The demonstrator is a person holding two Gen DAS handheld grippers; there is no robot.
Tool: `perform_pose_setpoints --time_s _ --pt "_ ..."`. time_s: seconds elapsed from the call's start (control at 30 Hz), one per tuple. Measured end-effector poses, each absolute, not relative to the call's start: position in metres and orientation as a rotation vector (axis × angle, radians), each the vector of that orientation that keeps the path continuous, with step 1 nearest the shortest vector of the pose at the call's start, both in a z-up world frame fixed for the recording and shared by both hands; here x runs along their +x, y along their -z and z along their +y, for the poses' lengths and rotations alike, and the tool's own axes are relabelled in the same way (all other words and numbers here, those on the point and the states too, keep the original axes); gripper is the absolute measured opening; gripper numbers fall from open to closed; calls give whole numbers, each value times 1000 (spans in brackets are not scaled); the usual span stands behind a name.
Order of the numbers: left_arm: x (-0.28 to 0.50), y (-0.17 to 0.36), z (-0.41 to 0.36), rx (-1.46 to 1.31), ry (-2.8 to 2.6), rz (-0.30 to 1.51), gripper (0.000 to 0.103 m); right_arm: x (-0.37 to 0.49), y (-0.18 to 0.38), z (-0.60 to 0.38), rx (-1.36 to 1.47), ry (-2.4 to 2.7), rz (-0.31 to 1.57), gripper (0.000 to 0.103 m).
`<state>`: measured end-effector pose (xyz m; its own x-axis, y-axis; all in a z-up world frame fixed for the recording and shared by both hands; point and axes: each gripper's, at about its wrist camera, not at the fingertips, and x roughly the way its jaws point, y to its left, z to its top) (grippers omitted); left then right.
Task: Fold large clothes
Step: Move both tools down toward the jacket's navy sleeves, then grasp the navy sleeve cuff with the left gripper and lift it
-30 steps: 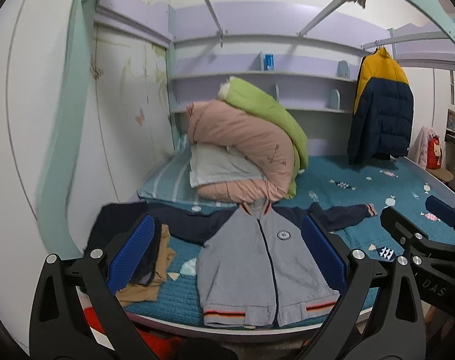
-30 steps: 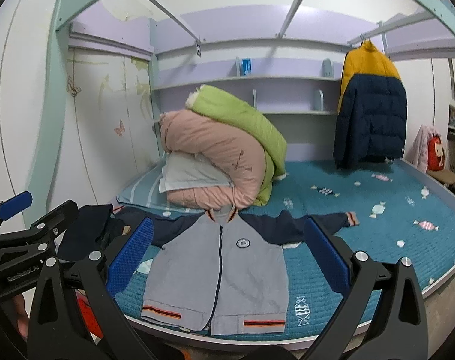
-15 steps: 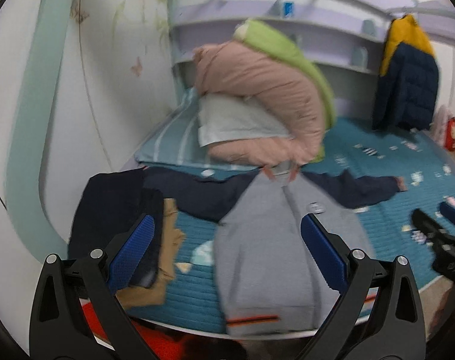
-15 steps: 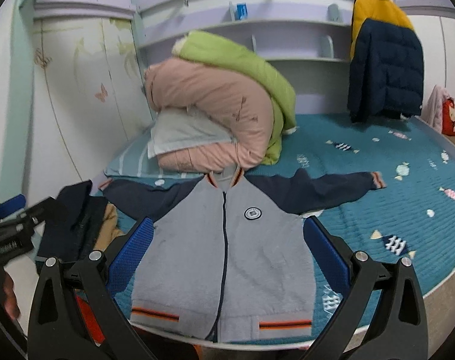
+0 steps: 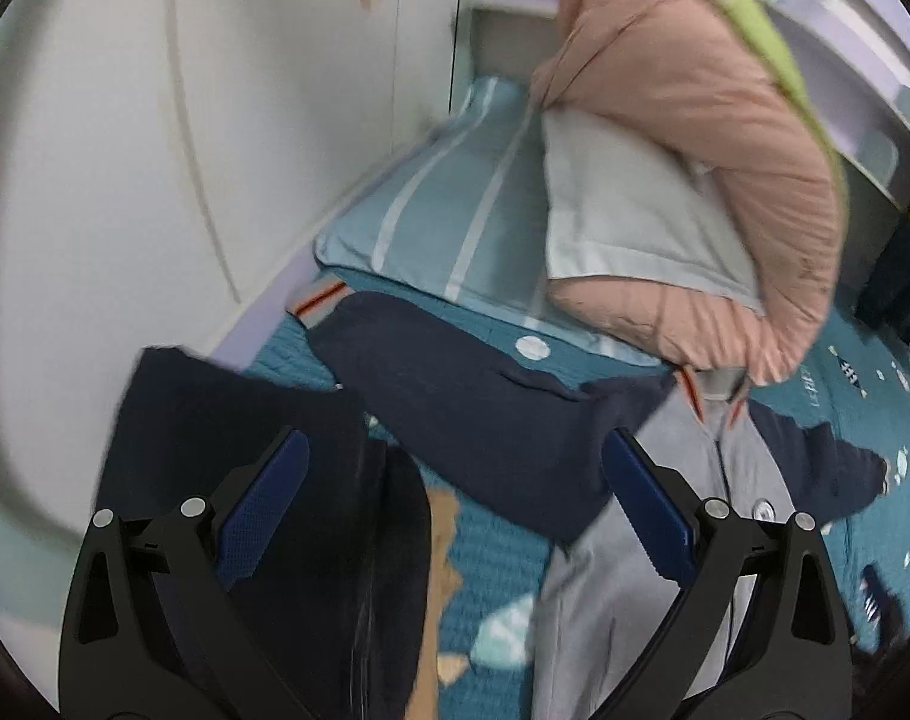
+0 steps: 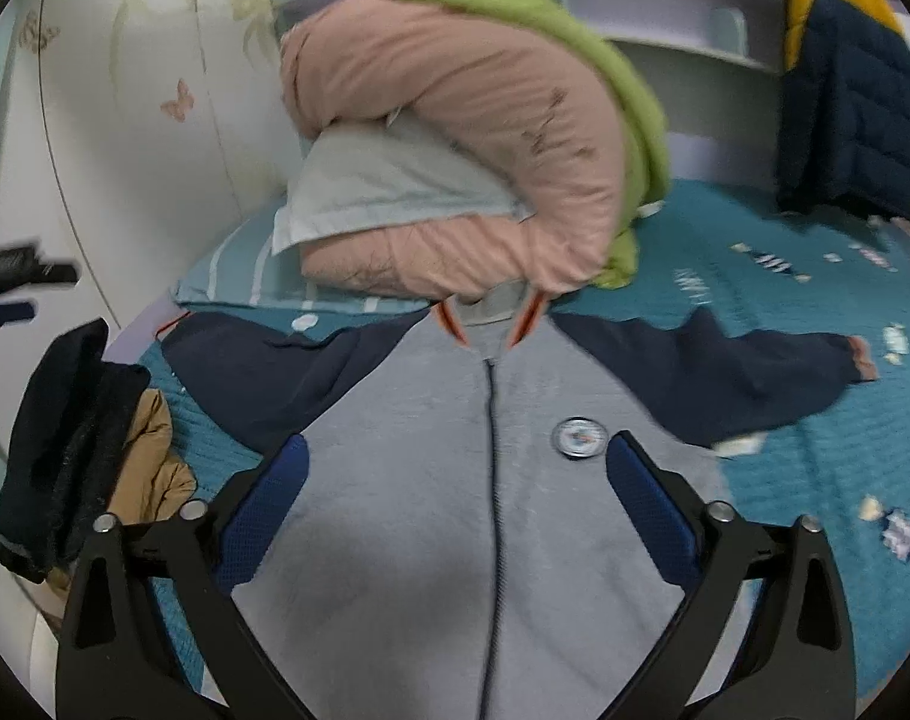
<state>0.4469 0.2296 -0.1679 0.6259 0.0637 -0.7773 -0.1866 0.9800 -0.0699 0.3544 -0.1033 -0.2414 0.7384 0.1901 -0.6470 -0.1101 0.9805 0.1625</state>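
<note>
Grey fleece forms the body of the zip-front jacket with navy sleeves (image 5: pixel 646 546), which lies flat on the teal quilted bed (image 5: pixel 496 546).

Left wrist view: the left gripper (image 5: pixel 455 510) stands wide open and holds nothing. The jacket body lies ahead and to the right of it, passing under the right finger. The navy left sleeve (image 5: pixel 455 384) runs diagonally from just ahead of the gripper away to the upper left, ending in a striped cuff (image 5: pixel 317 303) near the white wall. Its long axis crosses the gripper's line of approach at a slant. A folded dark garment (image 5: pixel 245 420) over a tan one (image 5: pixel 443 546) lies under the left finger, beside the sleeve.

Right wrist view: the right gripper (image 6: pixel 455 498) is also fully spread and empty. It hovers centred over the jacket chest, with the zip (image 6: pixel 492 480) running straight ahead between the fingers toward the collar (image 6: pixel 490 312). The round badge (image 6: pixel 577 437) sits just ahead of the right finger. The right sleeve (image 6: pixel 724 366) extends well away to the right.

Judgement: the left gripper is nearer the left sleeve and the right gripper nearer the right sleeve. Folding likely starts by bringing one sleeve in across the zip line. No grasp is made yet.
</note>
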Motion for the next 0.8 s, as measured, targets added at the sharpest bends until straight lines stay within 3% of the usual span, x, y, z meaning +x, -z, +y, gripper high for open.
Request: perform_pose_setpoints --time_s 0.03,0.07,0.13,0.2,0.53,0.8 --pt "466 176 239 -168 -166 916 98 365 249 -100 119 -183 737 72" --pt "478 182 246 -184 -171 938 98 372 255 -98 127 -200 746 59" --pt "510 201 264 -238 -189 1006 98 391 270 -92 145 -239 775 53" --pt "542 223 286 -302 -220 1078 98 408 284 -85 166 -291 799 36" --pt "616 319 357 -430 -385 1268 98 460 320 -45 119 -396 837 35" --pt "624 356 392 -536 -431 1212 97 477 339 -25 94 -442 861 35"
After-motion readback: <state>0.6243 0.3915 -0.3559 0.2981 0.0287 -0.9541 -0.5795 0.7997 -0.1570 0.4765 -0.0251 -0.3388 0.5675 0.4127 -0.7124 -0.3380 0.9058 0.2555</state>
